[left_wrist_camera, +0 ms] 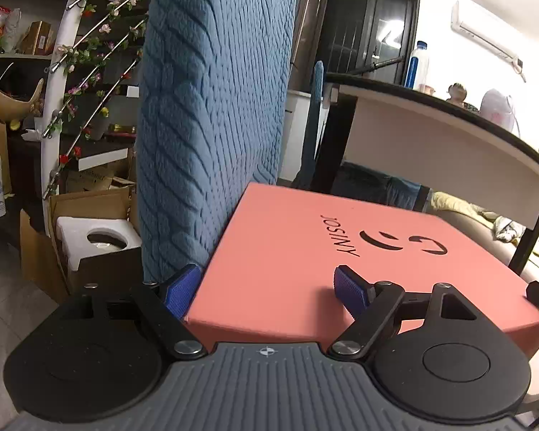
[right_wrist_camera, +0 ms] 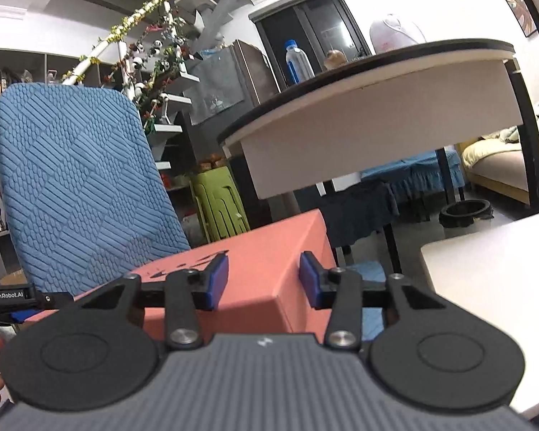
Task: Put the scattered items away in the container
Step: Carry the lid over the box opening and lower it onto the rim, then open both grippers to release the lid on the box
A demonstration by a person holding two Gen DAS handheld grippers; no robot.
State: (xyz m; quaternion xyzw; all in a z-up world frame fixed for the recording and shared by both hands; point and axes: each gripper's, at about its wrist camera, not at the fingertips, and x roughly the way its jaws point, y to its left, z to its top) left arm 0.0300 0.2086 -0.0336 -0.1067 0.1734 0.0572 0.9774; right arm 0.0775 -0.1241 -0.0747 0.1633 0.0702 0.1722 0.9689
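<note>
A salmon-pink box (left_wrist_camera: pixel 341 233) with a closed lid printed "JOSINY" rests on a seat against a blue textured chair back (left_wrist_camera: pixel 212 107). My left gripper (left_wrist_camera: pixel 266 287) is open and straddles the box's near left corner, one blue pad beside the left wall and the other over the lid. In the right wrist view the same box (right_wrist_camera: pixel 269 240) fills the centre. My right gripper (right_wrist_camera: pixel 264 280) is open astride its near right corner, one pad above the lid and one by the right wall. Any scattered items are out of sight.
A round table with a black rim (left_wrist_camera: pixel 449 136) stands just behind the box with a water bottle (right_wrist_camera: pixel 298 61) on it. A white tabletop (right_wrist_camera: pixel 485 287) lies to the right. A cardboard carton with foam (left_wrist_camera: pixel 90 237), green stools (right_wrist_camera: pixel 219 201) and a black bin (right_wrist_camera: pixel 465 212) sit on the floor.
</note>
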